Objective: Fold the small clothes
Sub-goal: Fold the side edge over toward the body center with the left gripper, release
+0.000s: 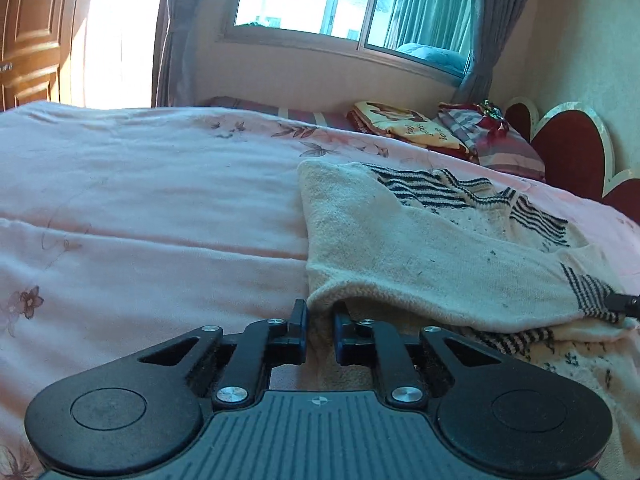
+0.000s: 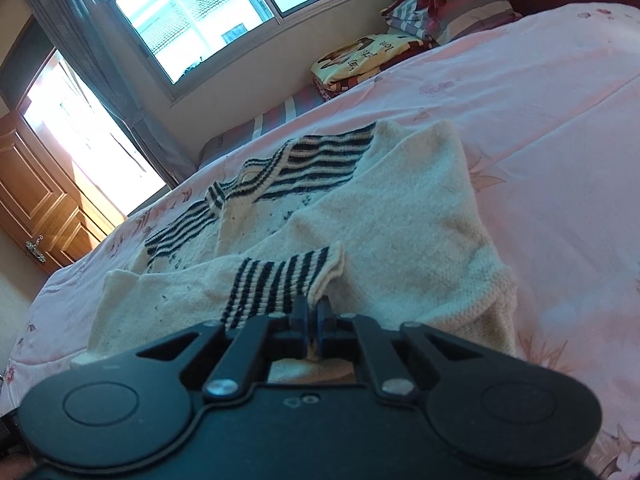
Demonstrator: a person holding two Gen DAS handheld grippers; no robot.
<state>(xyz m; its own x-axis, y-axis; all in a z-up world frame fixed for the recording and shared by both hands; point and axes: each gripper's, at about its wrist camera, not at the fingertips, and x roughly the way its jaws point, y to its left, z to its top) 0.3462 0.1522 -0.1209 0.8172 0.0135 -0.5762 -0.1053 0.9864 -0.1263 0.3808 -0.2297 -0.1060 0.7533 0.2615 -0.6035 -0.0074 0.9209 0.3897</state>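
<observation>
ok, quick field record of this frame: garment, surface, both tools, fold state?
garment: cream knit sweater with dark striped cuffs and collar
surface: pink floral bedspread
left tool: open, at the sweater's near edge, fabric between its fingers, not clamped
right tool: shut on the striped cuff of a sleeve
fold state: sleeve lies across the body; fold unfinished
background: folded blankets and pillows under the window

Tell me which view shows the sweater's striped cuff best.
The right wrist view. There the striped cuff fills the centre, pinched between the right gripper fingers. The left wrist view shows only a sliver of that cuff at the right edge, with the right gripper's tip on it.
</observation>
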